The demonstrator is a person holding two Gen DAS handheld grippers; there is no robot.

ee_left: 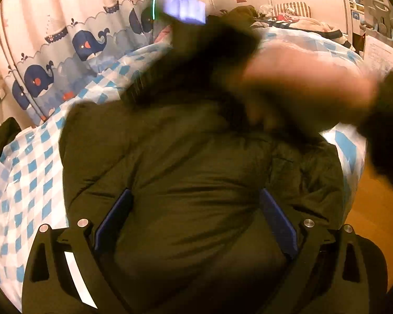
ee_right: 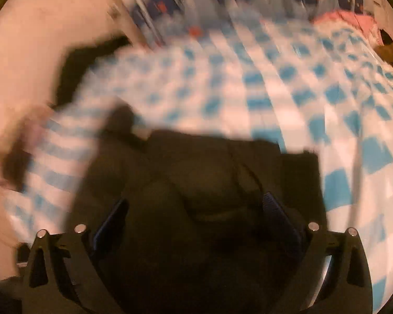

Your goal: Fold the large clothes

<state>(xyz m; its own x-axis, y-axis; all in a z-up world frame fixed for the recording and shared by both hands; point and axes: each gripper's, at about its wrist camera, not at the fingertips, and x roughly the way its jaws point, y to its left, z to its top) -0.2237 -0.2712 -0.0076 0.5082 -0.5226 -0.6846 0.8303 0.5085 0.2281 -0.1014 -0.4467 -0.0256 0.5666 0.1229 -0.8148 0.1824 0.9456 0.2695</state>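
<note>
Checkered bedspread (ee_right: 288, 83) under dark jacket (ee_left: 186, 172); blurred hand (ee_left: 301, 83) above.

Jacket (ee_left: 186, 183) is a dark olive-black, bedsheet (ee_left: 31, 172) is blue and white checks, far curtain (ee_left: 65, 39) has navy whales on pale blue waves.

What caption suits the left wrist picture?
Open left claw over a dark puffy jacket on a blue-checked bedspread.
</note>
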